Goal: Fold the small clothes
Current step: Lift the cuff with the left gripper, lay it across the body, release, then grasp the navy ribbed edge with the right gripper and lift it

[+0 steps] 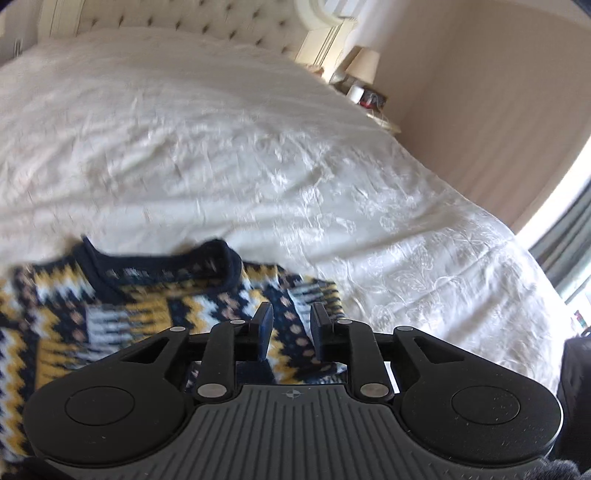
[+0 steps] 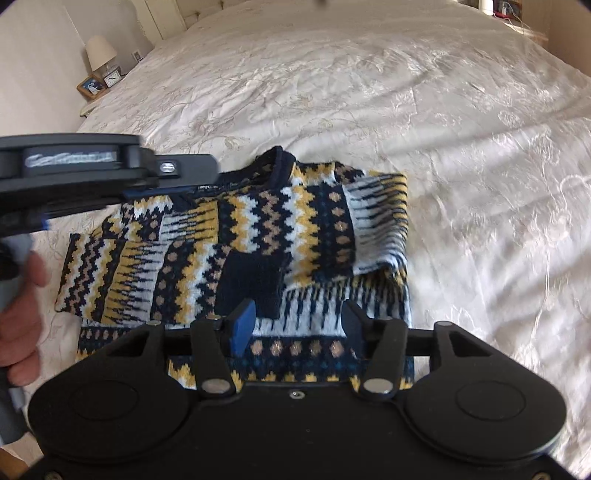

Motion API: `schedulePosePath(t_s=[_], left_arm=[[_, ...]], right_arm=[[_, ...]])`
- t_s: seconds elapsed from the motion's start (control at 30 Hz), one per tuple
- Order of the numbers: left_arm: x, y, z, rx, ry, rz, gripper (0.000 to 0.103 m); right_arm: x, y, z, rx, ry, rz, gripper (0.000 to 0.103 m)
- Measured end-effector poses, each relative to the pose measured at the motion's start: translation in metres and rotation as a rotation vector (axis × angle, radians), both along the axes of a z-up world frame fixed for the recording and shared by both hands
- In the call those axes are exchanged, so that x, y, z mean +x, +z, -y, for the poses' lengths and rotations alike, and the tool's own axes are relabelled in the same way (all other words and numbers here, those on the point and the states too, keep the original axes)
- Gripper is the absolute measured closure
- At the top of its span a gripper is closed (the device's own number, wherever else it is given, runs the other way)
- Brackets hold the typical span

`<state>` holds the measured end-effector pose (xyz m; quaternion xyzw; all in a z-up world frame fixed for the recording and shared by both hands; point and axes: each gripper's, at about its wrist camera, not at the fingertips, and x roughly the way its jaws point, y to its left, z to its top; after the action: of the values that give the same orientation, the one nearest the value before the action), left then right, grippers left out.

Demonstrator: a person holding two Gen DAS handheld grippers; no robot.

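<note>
A small knit sweater (image 2: pixel 288 229) in navy, yellow, white and tan zigzags lies on the white bedspread (image 2: pixel 461 147), collar away from me, both sleeves folded across its front. My right gripper (image 2: pixel 297 325) hovers open over the sweater's lower hem with nothing between its fingers. My left gripper (image 2: pixel 199 173) reaches in from the left, over the collar and the shoulder beside it, with a hand (image 2: pixel 18 314) on its handle. In the left wrist view the sweater (image 1: pixel 129 306) shows through the narrow gap of the left gripper (image 1: pixel 291 328), and no cloth is pinched.
The embroidered bedspread (image 1: pixel 258 155) spreads wide around the sweater. A tufted headboard (image 1: pixel 184 18) is at the far end. Bedside tables with lamps (image 2: pixel 99 51) (image 1: pixel 365 64) stand on both sides, one bearing a framed picture (image 2: pixel 90 86). A curtain (image 1: pixel 576 229) hangs at the right.
</note>
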<state>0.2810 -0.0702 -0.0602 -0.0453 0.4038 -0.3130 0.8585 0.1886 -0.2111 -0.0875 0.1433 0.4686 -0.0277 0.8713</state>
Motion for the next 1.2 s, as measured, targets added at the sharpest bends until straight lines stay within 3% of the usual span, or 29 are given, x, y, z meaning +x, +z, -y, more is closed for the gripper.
schedulePosePath(t_s=[0.1, 0.23, 0.57, 0.63, 0.87, 0.9, 0.93, 1.0, 1.1, 1.2], left_arm=[[-0.004, 0.008, -0.02, -0.001, 0.026, 0.02, 0.079], [-0.005, 0.005, -0.058, 0.075, 0.106, 0.002, 0.077], [-0.01, -0.039, -0.149, 0.244, 0.38, -0.221, 0.077], [-0.011, -0.048, -0.161, 0.251, 0.406, -0.252, 0.077], [-0.016, -0.068, -0.174, 0.274, 0.425, -0.326, 0.077], [-0.018, -0.069, -0.175, 0.279, 0.422, -0.327, 0.077], [-0.019, -0.07, -0.175, 0.282, 0.422, -0.328, 0.077], [-0.02, -0.071, -0.177, 0.279, 0.429, -0.331, 0.077], [-0.021, -0.07, -0.181, 0.274, 0.451, -0.33, 0.077], [-0.02, -0.067, -0.185, 0.265, 0.48, -0.306, 0.077]], right_arm=[[0.008, 0.002, -0.002, -0.013, 0.007, 0.008, 0.044], [0.02, 0.003, -0.003, -0.012, -0.004, 0.011, 0.043], [0.056, -0.025, -0.021, -0.001, 0.039, -0.016, 0.043], [0.064, -0.034, -0.023, 0.011, 0.06, -0.048, 0.039], [0.087, -0.064, -0.02, 0.067, 0.047, -0.166, 0.04], [0.09, -0.066, -0.019, 0.081, 0.048, -0.176, 0.046], [0.092, -0.068, -0.019, 0.092, 0.048, -0.184, 0.062], [0.097, -0.07, -0.02, 0.095, 0.045, -0.206, 0.084], [0.098, -0.053, -0.026, 0.099, 0.064, -0.177, 0.088], [0.094, -0.012, -0.033, 0.111, 0.114, -0.077, 0.089]])
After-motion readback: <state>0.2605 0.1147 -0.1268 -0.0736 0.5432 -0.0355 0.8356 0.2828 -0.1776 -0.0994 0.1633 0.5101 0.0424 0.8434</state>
